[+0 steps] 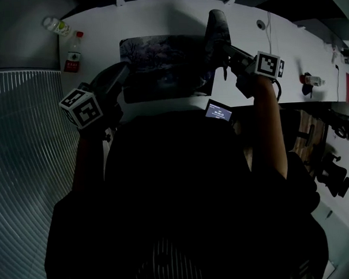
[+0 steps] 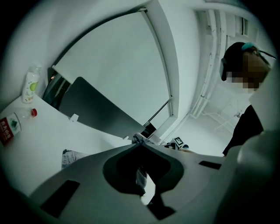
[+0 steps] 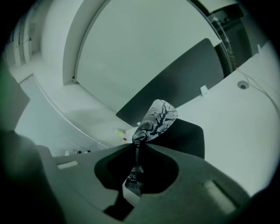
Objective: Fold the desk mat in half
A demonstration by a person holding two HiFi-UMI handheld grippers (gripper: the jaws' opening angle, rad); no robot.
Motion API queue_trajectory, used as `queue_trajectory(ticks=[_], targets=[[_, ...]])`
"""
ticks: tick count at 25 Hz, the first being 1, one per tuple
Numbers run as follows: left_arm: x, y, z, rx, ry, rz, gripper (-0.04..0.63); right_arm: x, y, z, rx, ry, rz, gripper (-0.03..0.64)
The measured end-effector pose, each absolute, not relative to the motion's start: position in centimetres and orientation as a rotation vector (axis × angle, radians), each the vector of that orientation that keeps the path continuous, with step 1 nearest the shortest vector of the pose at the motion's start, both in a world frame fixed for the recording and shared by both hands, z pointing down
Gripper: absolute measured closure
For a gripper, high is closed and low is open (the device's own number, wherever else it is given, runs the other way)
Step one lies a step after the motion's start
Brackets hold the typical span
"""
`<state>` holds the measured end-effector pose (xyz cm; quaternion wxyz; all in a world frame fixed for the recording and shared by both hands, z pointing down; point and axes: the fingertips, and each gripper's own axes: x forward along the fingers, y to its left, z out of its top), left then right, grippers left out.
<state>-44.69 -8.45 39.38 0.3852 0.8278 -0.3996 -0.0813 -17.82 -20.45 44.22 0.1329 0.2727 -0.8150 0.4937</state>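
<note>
I'm looking down at the white rectangular table (image 1: 175,17), where the dark, tree-printed fabric desk mat (image 1: 159,64) is lying by the middle of the near edge, its right end standing up off the surface. My right gripper (image 3: 138,146) is pinching that raised end, jaws nearly together, and my left gripper (image 2: 140,144) is clamping the mat's left edge.

Two bottles (image 1: 74,56) block the table's (image 1: 157,18) far-left corner — open tabletop lies right of the desk mat (image 1: 160,67).

Desk mat (image 1: 159,64) limp, probably cloth-faced, printed top matt, underside black and matt, table (image 1: 175,17) smooth matt white, bottle (image 1: 57,25) clear glossy plastic.
</note>
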Motion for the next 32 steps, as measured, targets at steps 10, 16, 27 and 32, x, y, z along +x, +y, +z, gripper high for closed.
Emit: queue_trajectory(ticks=[10,16,27,32], targets=[[-51.0,-5.2,41.9,2.024,-1.112,-0.304,0.588,-34.0,-16.5,51.3,0.385,-2.202,1.233,0.589],[-51.7,-3.4,42.3,1.976,-1.155,-0.332,0.588,-43.0,-12.0,56.0,0.130,-2.066,1.113,0.588],[-52.8,0.4,43.1,1.959,-1.222,-0.324,0.588,-46.5,-7.3,56.0,-0.068,-2.222,1.043,0.411],[-50.1,-0.7,42.4,1.988,-1.211,-0.302,0.588,-41.5,-8.9,49.6,-0.036,-2.414,1.039,0.422]])
